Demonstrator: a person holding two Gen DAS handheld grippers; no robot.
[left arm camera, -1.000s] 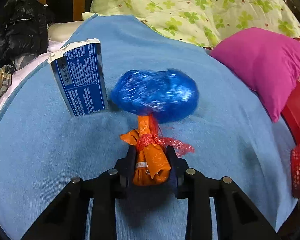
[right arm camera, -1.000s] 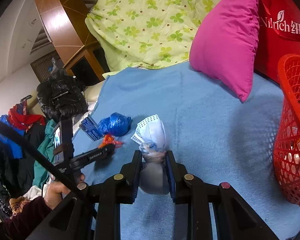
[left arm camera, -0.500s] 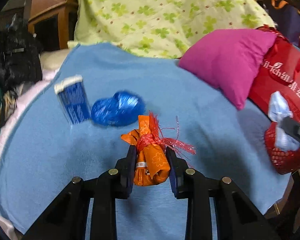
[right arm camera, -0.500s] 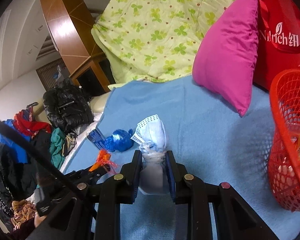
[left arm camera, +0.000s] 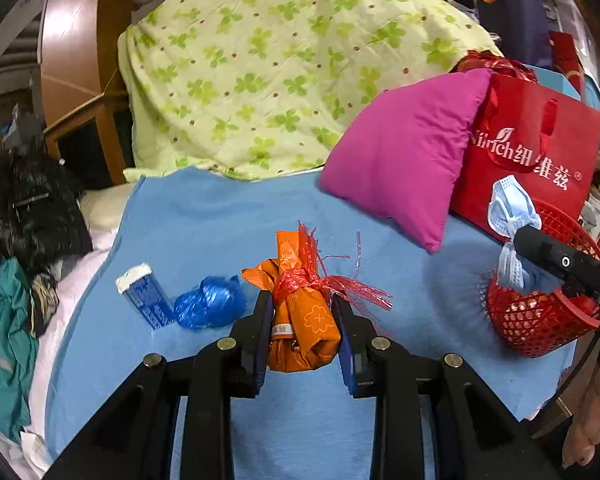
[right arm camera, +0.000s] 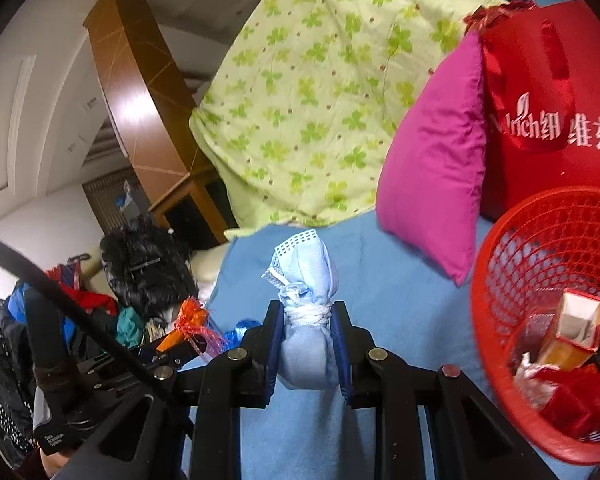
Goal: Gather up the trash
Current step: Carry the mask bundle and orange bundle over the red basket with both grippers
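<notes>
My left gripper (left arm camera: 302, 312) is shut on an orange wrapper bundle (left arm camera: 302, 322) tied with red string, held above the blue blanket (left arm camera: 228, 220). My right gripper (right arm camera: 306, 320) is shut on a knotted light-blue face mask (right arm camera: 306, 276), held just left of the red mesh basket (right arm camera: 500, 280). In the left wrist view the mask (left arm camera: 510, 210) hangs over the basket's rim (left arm camera: 540, 332). A blue plastic bag ball (left arm camera: 210, 306) and a blue carton (left arm camera: 144, 302) lie on the blanket at left.
A magenta pillow (left arm camera: 404, 156), a red gift bag (left arm camera: 532, 152) and a green clover quilt (left arm camera: 280, 64) stand behind. The basket holds a box (right arm camera: 572, 336) and scraps. Dark clothes (left arm camera: 28, 208) pile at the left edge.
Both grippers have lifted and moved right toward the red basket with their loads. The blue bag and carton stay behind on the blanket.
</notes>
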